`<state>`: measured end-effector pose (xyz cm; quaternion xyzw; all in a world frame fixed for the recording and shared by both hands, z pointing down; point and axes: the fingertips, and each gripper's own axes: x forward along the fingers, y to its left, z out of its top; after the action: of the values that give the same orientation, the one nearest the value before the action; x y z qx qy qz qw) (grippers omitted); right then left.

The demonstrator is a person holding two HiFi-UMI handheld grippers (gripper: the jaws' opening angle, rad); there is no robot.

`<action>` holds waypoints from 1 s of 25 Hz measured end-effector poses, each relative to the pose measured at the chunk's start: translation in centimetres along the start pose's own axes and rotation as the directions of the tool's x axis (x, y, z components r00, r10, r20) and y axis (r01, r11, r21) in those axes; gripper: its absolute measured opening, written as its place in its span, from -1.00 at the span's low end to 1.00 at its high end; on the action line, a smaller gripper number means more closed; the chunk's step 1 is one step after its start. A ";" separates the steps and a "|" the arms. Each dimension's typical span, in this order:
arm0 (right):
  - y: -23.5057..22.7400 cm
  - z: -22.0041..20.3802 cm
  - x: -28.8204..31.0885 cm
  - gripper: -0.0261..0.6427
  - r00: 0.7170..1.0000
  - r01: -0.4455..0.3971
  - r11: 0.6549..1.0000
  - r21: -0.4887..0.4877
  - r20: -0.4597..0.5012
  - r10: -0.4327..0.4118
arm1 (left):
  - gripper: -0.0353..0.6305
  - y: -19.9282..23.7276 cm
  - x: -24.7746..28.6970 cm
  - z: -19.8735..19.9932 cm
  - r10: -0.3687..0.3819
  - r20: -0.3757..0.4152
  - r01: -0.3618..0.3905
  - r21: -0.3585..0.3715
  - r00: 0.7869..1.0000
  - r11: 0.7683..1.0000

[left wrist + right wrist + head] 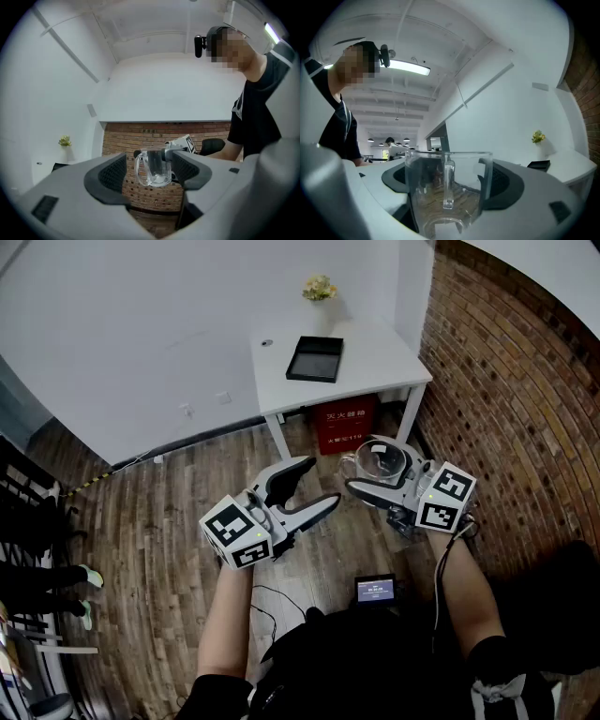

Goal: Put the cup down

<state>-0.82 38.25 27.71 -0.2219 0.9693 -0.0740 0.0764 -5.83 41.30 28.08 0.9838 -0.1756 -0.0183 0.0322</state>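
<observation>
A clear glass cup (382, 461) with a handle is held in the air, above the wooden floor, by my right gripper (362, 467), whose jaws are shut on its sides. In the right gripper view the cup (448, 193) fills the gap between the dark pads (505, 183), handle facing the camera. My left gripper (319, 483) hangs to the left of the cup, apart from it, jaws open with nothing between them. The left gripper view looks past its own open jaws (149, 172) at the cup (154, 168), which hangs a little way off.
A white table (375, 357) stands ahead against the wall, with a black tray (315, 359) and a small flower vase (319, 289) on it. A red box (343, 424) sits under it. A brick wall (506, 381) runs along the right. A small screen (375, 591) lies on the floor.
</observation>
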 end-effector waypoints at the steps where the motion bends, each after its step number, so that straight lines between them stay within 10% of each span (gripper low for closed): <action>1: 0.0 0.0 0.0 0.35 1.000 0.000 1.000 0.001 0.001 0.000 | 0.04 0.0 0.0 -0.1 0.001 -0.001 -0.001 0.000 1.000 1.000; 25: -0.3 0.2 -1.9 0.35 1.000 -0.015 0.999 0.034 0.023 0.014 | -0.01 -0.3 1.7 -0.9 0.014 -0.012 -0.014 -0.010 1.000 1.000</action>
<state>1.02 38.83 27.79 -0.2144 0.9685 -0.0873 0.0916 -4.06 41.05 28.94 0.9824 -0.1823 -0.0132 0.0382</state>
